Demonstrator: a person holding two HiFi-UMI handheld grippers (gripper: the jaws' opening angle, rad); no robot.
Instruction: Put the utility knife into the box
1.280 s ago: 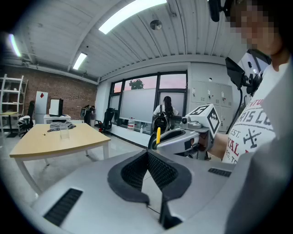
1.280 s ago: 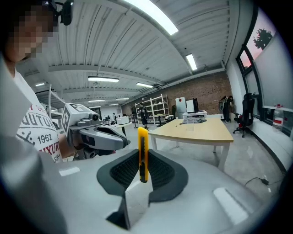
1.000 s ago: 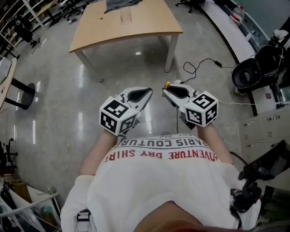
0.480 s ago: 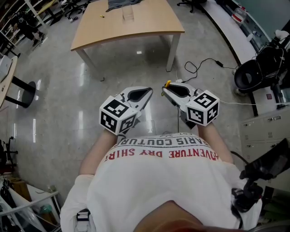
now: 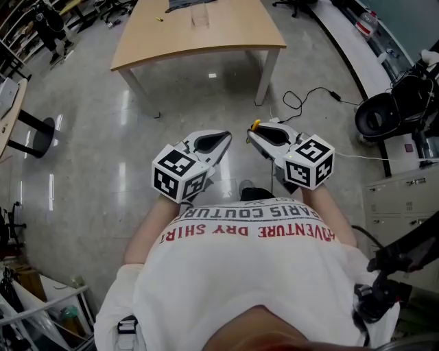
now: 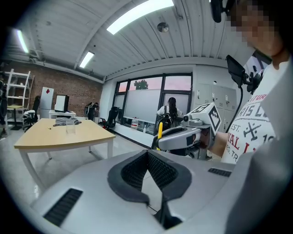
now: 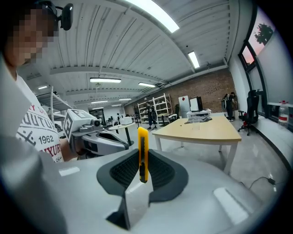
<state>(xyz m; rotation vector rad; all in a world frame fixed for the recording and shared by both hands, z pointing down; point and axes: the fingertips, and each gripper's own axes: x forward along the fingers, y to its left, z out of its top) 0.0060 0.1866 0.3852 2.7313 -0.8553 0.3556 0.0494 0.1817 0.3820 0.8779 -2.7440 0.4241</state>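
Right jaws are clamped on the utility knife [image 7: 143, 154]. I can see the yellow handle standing upright between the dark pads of the right gripper [image 7: 143, 161], its top poking above them. Over on the left gripper [image 6: 147, 157], the jaws are pressed together with nothing in them. From the head view both grippers are held side by side in front of the person's chest, tips pointing forward and angled in toward each other but apart, and just a speck of yellow shows at the right tip. They hang over the glossy floor [image 5: 89, 158], well short of the tabletop [image 5: 226, 31]. On that light wooden tabletop I can pick out a small clear box [image 5: 199, 18] near the far edge, with a dark cloth [image 5: 185, 3] just behind it. So the knife is in the right grip and well apart from the box. A black cable [image 5: 302, 103] snakes across the floor to the right of the table leg.
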